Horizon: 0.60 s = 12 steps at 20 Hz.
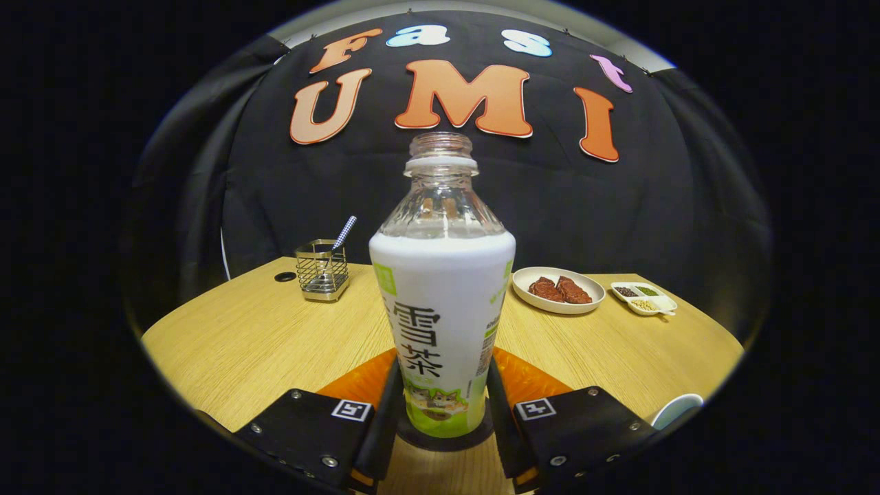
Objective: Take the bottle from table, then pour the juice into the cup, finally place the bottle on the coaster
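The bottle (442,302) stands upright and capless on the dark coaster (447,436) near the table's (254,344) front edge, pinched between the gripper's (440,412) fingers; likely the release step; spread evenly, back straight out, avoid tipping it; the cup (677,409) sits near the right edge.

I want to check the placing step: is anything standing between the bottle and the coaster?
Nothing visible does. The bottle stands upright between the gripper fingers, its base already on the dark round coaster. The cup stands off to one side.
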Available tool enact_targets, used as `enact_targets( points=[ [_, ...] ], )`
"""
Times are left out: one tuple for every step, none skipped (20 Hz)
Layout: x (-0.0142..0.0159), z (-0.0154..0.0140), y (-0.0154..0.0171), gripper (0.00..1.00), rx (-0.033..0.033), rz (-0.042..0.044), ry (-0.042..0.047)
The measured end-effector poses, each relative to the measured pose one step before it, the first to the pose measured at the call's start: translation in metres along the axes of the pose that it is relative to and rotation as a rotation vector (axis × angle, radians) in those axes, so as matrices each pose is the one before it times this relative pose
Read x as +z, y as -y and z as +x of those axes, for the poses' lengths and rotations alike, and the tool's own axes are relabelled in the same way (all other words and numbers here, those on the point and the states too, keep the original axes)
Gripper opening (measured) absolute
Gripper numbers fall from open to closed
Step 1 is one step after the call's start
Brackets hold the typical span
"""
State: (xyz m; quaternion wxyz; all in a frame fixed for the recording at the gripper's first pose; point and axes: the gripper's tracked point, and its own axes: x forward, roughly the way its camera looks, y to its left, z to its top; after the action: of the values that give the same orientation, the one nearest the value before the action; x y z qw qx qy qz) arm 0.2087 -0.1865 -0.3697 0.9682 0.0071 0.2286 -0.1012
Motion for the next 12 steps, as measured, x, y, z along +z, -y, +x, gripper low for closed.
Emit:
enact_targets(
  points=[
    [-0.00365, 0.00226, 0.0022, 0.64, -0.00887, 0.00395, -0.01288],
    [-0.00512, -0.00012, -0.00126, 0.65, 0.00514, 0.00975, -0.01813],
    [-0.00137, -0.0002, -0.001, 0.68, -0.00118, 0.01375, -0.00047],
    [0.00028, -0.00005, -0.00167, 0.68, 0.0098, 0.01525, 0.01072],
    [-0.00002, -0.00021, -0.00178, 0.69, 0.0053, 0.00707, -0.0011],
    [-0.00125, -0.00213, -0.00008, 0.7, 0.00193, -0.00124, -0.00328],
    [0.00121, -0.00229, 0.00123, 0.74, -0.00616, -0.00145, 0.00118],
    [0.00301, -0.00361, 0.00109, 0.77, -0.00201, 0.00787, 0.00639],
    [0.00395, -0.00458, 0.00088, 0.83, -0.00119, 0.01341, 0.0088],
    [0.00507, -0.00441, 0.00108, 0.87, -0.00311, 0.01173, 0.01303],
    [0.00499, -0.00537, 0.00215, 0.93, -0.00621, 0.01116, 0.00717],
    [0.00626, -0.00594, 0.00083, 0.96, -0.00203, 0.01221, 0.01155]
  ],
)
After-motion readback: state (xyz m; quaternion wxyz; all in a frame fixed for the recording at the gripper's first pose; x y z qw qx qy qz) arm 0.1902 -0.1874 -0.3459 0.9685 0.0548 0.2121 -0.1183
